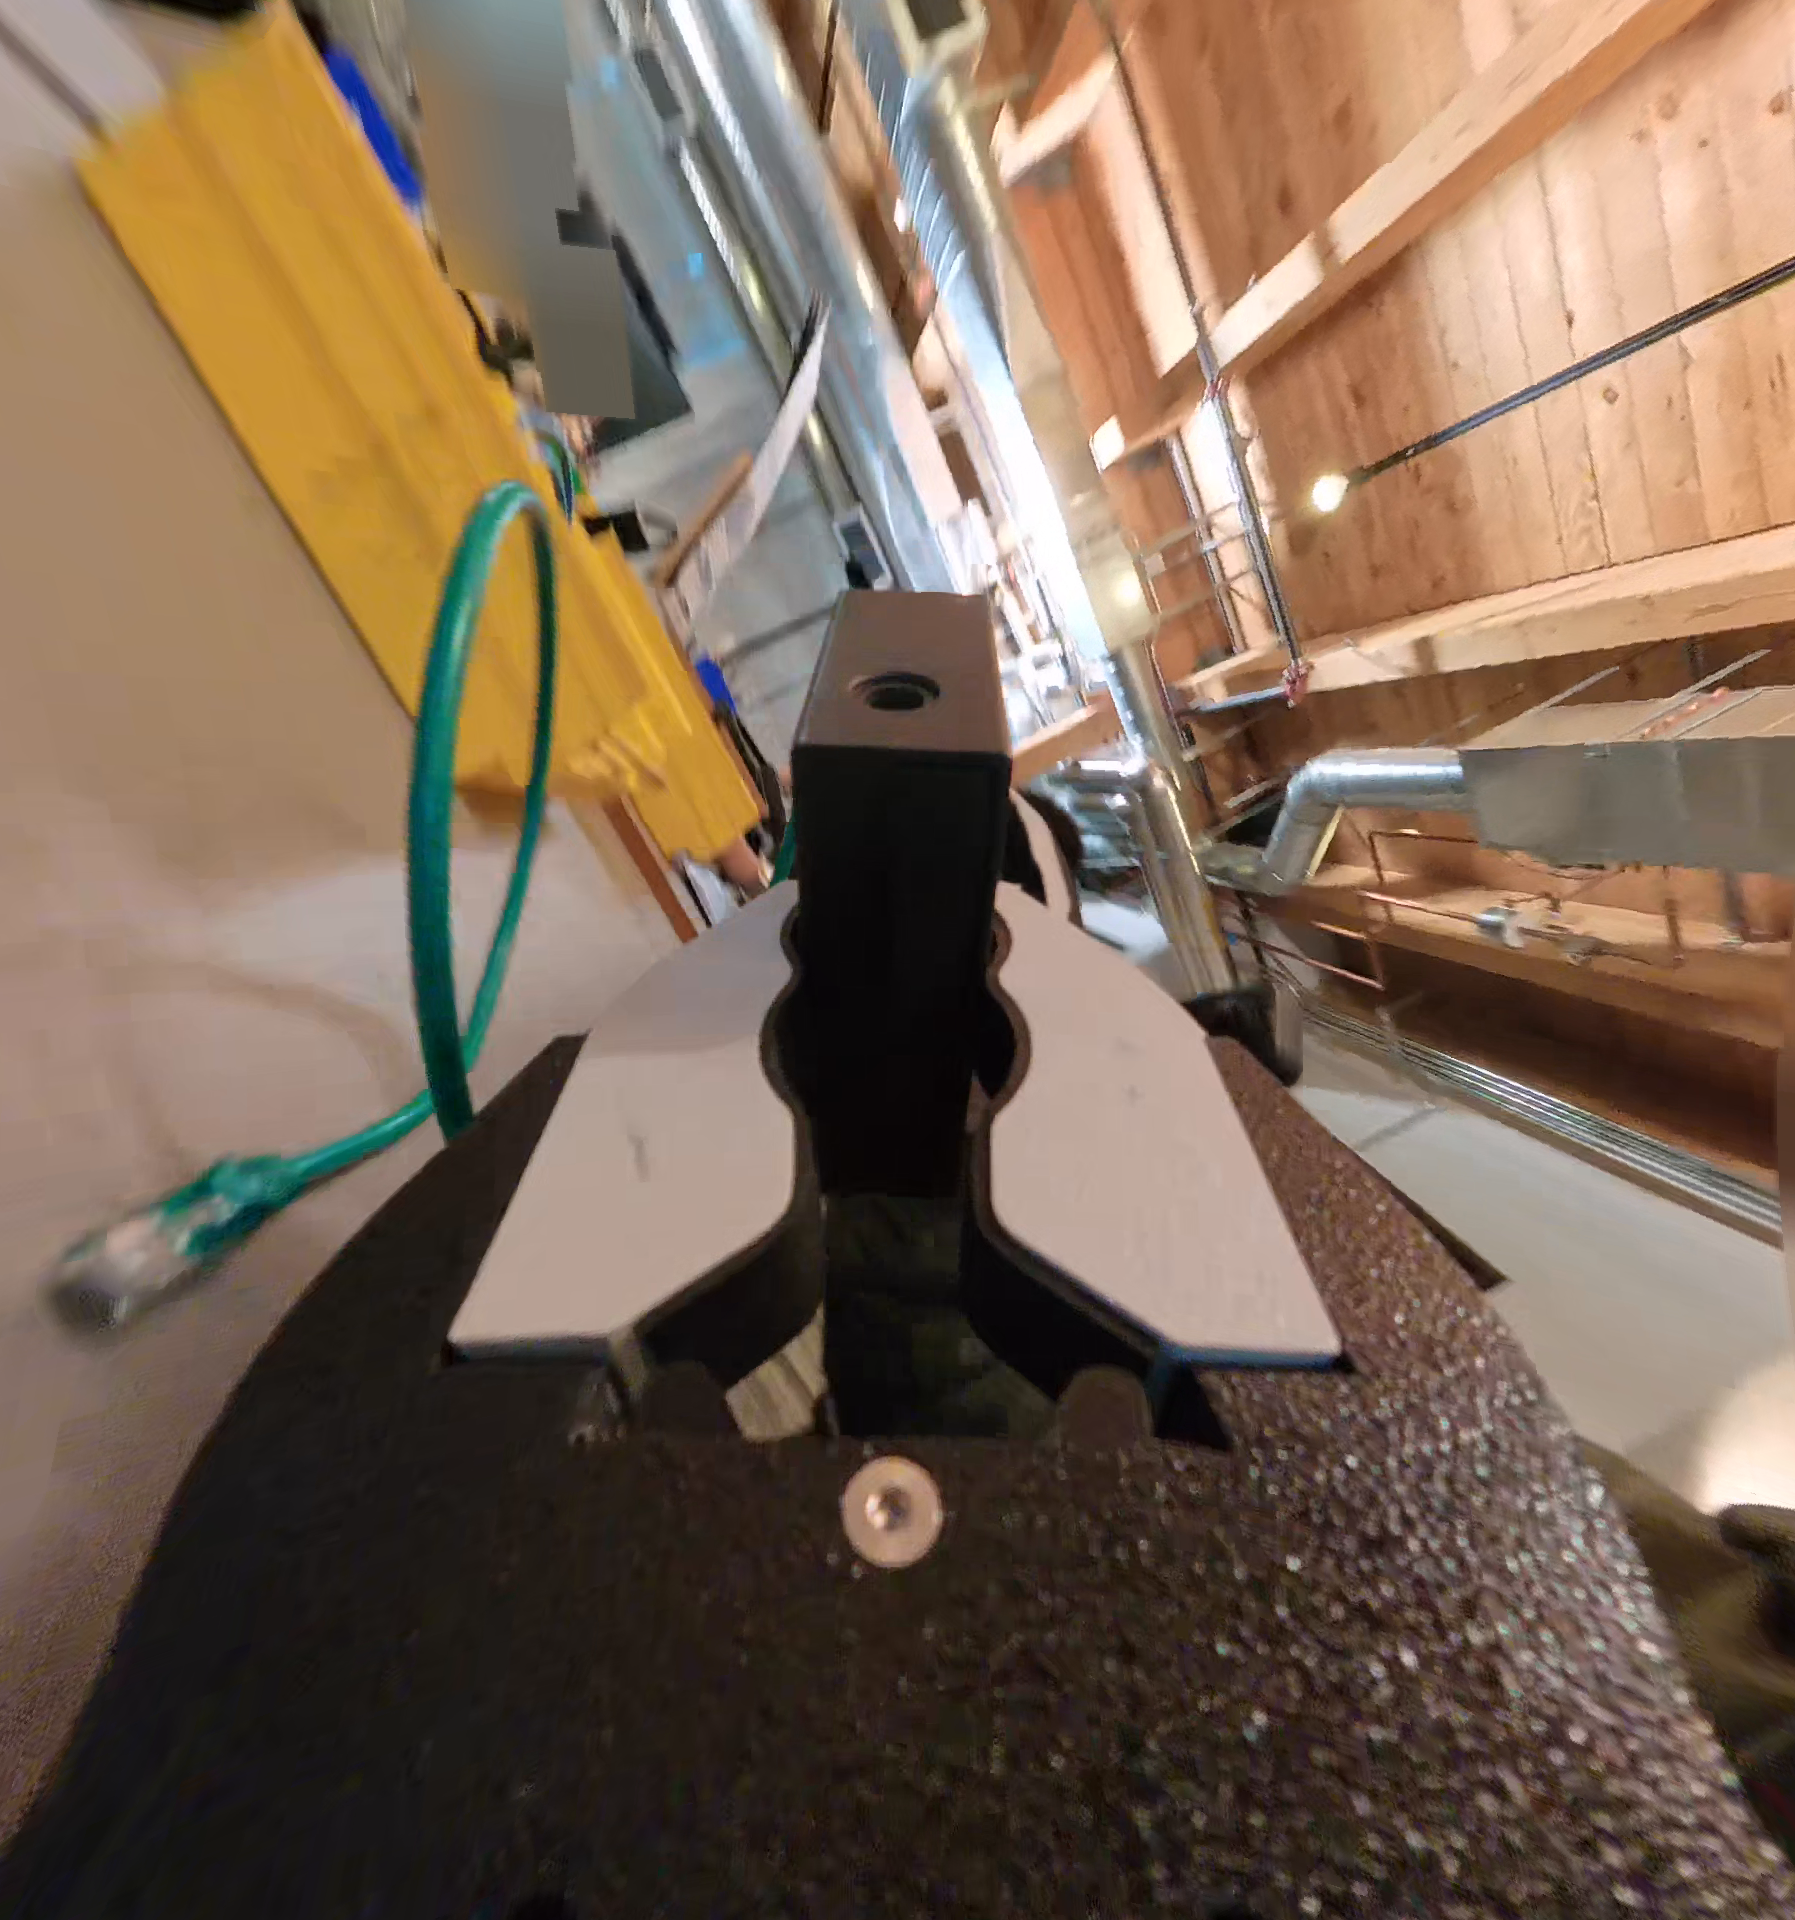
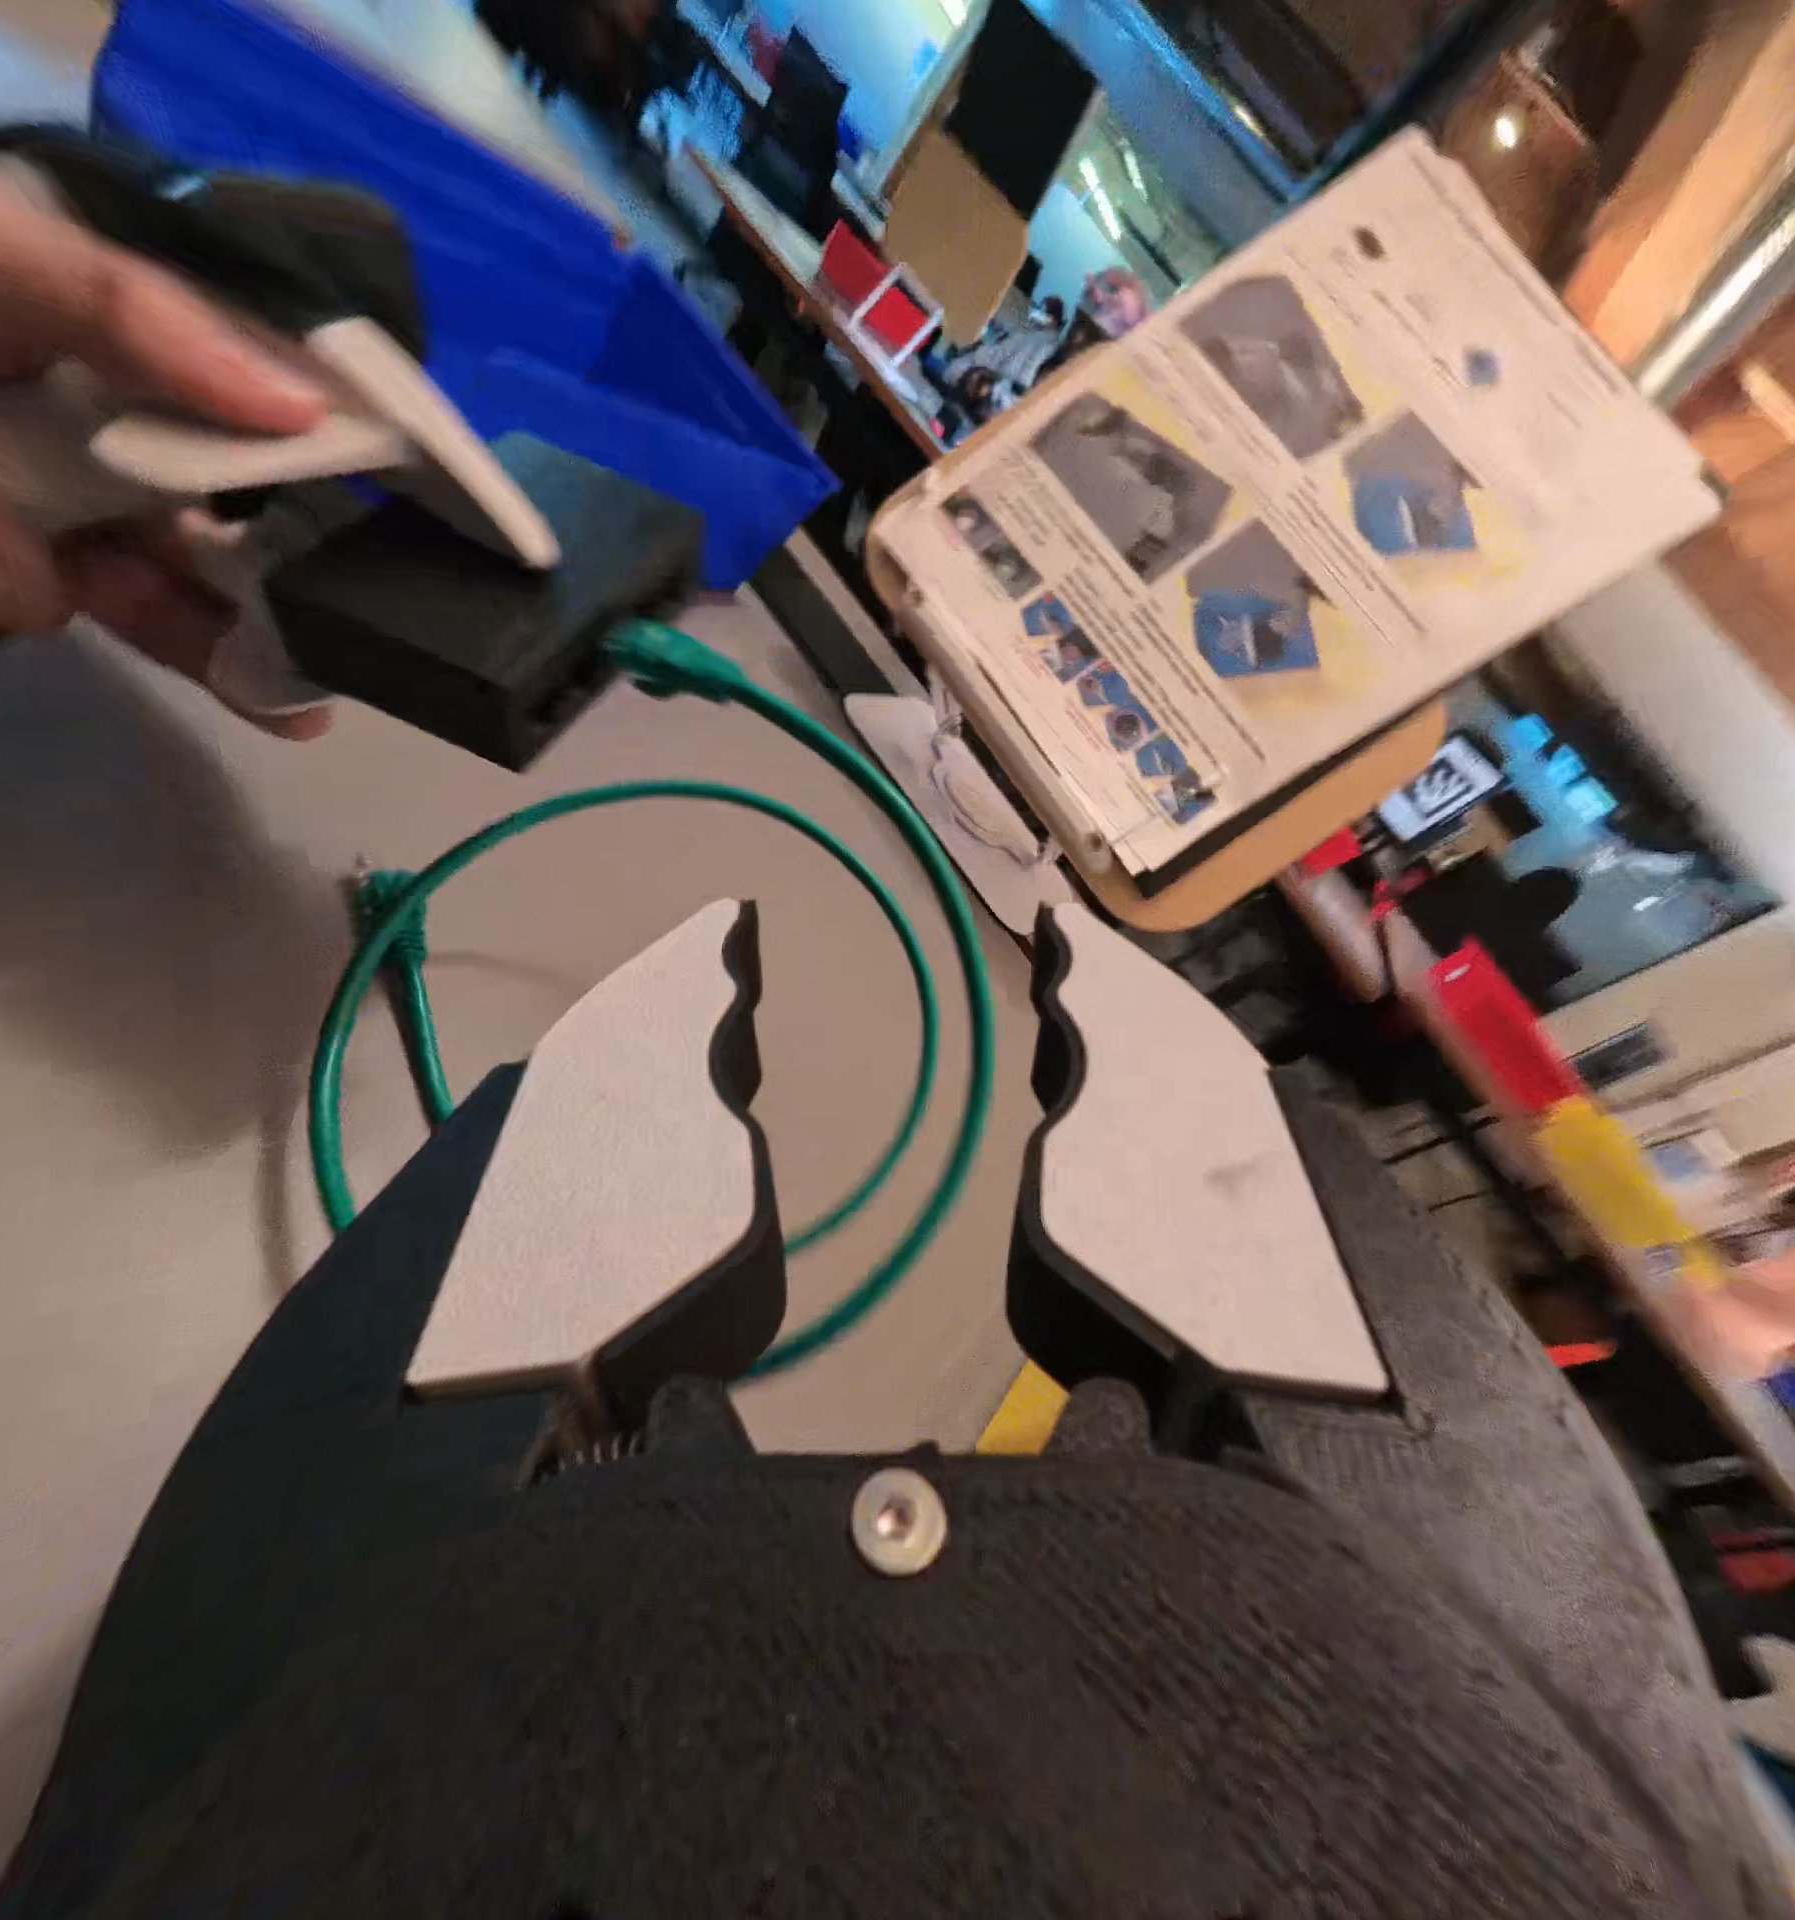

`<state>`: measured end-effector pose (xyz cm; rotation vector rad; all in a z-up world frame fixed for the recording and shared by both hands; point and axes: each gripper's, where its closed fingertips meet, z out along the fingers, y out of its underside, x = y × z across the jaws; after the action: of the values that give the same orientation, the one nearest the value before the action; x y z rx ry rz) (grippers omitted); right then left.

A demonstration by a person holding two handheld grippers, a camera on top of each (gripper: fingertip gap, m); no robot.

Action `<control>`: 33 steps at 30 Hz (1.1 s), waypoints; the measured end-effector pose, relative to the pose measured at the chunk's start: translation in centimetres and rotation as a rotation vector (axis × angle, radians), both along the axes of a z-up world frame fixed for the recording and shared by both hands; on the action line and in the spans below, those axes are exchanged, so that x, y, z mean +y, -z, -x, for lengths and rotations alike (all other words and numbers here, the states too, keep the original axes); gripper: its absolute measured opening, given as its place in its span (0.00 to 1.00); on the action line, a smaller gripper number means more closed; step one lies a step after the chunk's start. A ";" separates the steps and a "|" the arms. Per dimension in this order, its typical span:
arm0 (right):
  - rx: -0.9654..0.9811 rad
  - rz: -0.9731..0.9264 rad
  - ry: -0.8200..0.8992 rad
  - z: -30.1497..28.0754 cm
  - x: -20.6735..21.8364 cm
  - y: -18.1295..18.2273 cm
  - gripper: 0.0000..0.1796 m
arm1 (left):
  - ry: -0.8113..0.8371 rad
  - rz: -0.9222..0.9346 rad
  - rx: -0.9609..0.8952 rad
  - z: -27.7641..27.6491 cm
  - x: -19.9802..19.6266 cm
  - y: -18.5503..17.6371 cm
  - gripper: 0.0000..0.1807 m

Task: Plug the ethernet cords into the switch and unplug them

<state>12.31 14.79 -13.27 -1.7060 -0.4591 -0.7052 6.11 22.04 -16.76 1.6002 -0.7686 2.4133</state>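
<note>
The work takes place in a workshop with timber walls and metal ducting, over a pale tabletop [image 2: 581, 831]. A blue bin [image 2: 581, 343] stands at the far side of the table, and a clipboard [image 2: 1277, 499] carrying printed sheets leans beside it; a yellow bin [image 1: 353, 416] shows in the left wrist view. The left gripper [image 1: 898, 977] is clamped on the black switch [image 1: 898, 790], which stands between its fingers and is lifted clear of the table; the right wrist view shows the same switch [image 2: 477, 613] held up at the upper left by that gripper and the person's hand [image 2: 51, 343]. The right gripper [image 2: 898, 977] hangs over the table with its fingers spread wide and nothing between them. One green cord [image 2: 872, 821] is in view. One of its plugs [image 2: 664, 655] sits at a port on the switch face; motion blur prevents confirming whether it is fully seated. The cord loops across the table below the right gripper, and its free plug [image 1: 145, 1247] lies on the table, well apart from the switch. Judged status: one end appears plugged in. Remaining, as far as can be judged: plugging in the free end, then pulling the plugs out again.
</note>
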 end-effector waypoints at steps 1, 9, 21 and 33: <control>-0.074 0.043 -0.010 1.2 0.7 1.2 0.28 | 0.039 0.003 0.027 -0.2 -0.8 0.6 0.16; -0.347 0.223 -0.097 3.7 2.3 5.3 0.13 | 0.251 -0.086 0.111 -0.1 -5.4 2.1 0.15; -0.486 0.216 -0.008 3.5 2.7 5.6 0.10 | 0.179 -0.274 0.084 0.0 -4.7 1.8 0.15; -0.045 0.291 0.352 -1.0 2.4 5.1 0.09 | -0.372 -0.985 -0.172 -1.2 -1.8 -0.9 0.30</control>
<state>13.29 17.15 -18.39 -2.0773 -0.3039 -0.9675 7.28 20.25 -15.90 1.9468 -2.0975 2.5889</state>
